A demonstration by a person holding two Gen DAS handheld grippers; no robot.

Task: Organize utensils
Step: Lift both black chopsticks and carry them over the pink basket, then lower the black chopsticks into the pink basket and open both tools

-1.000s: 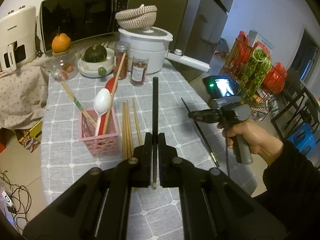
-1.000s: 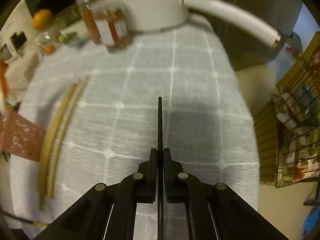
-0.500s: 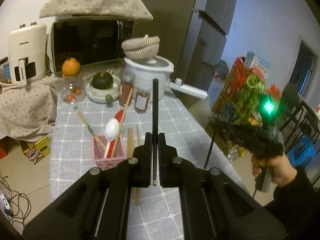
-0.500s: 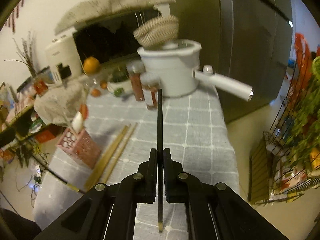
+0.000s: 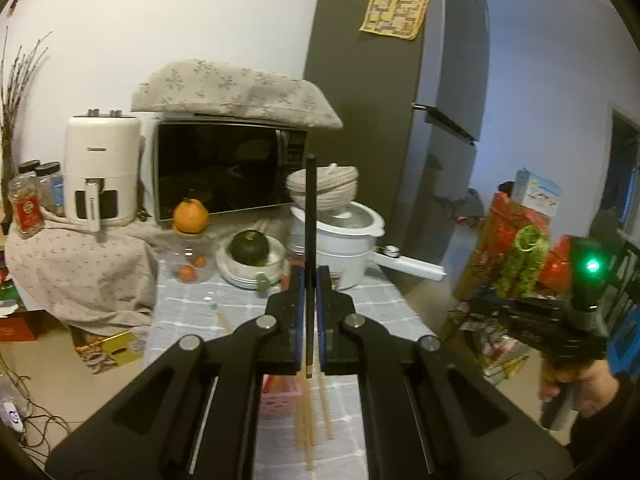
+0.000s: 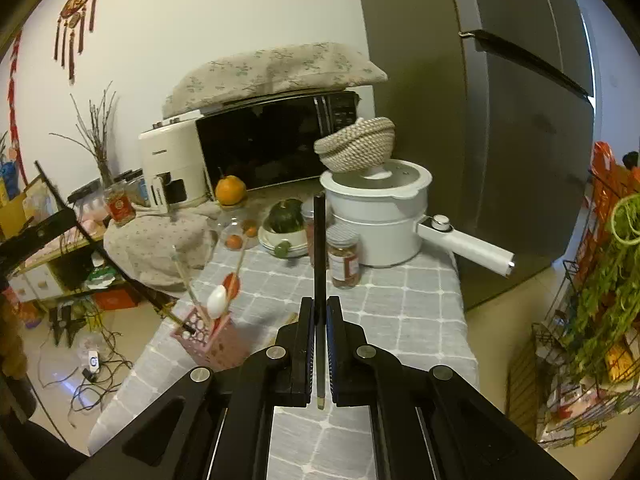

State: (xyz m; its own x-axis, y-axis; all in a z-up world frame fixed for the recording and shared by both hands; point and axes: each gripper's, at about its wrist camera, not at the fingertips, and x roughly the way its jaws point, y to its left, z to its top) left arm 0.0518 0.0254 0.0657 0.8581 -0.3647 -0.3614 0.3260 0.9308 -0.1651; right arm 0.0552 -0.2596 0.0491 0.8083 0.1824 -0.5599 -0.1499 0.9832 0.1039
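Clamping one black chopstick [image 5: 309,216] each, both jaws above the table's [image 6: 416,312] near edge.

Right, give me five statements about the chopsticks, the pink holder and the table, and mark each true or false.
1. The left tool is shut on a black chopstick. True.
2. The right tool is empty. False: it grips another black chopstick.
3. The pink perforated plastic holder holds a white spoon. True.
4. The light wooden chopsticks stand in the holder. False: they lie on the grey checked tablecloth.
5. An orange fruit sits before the black microwave. True.
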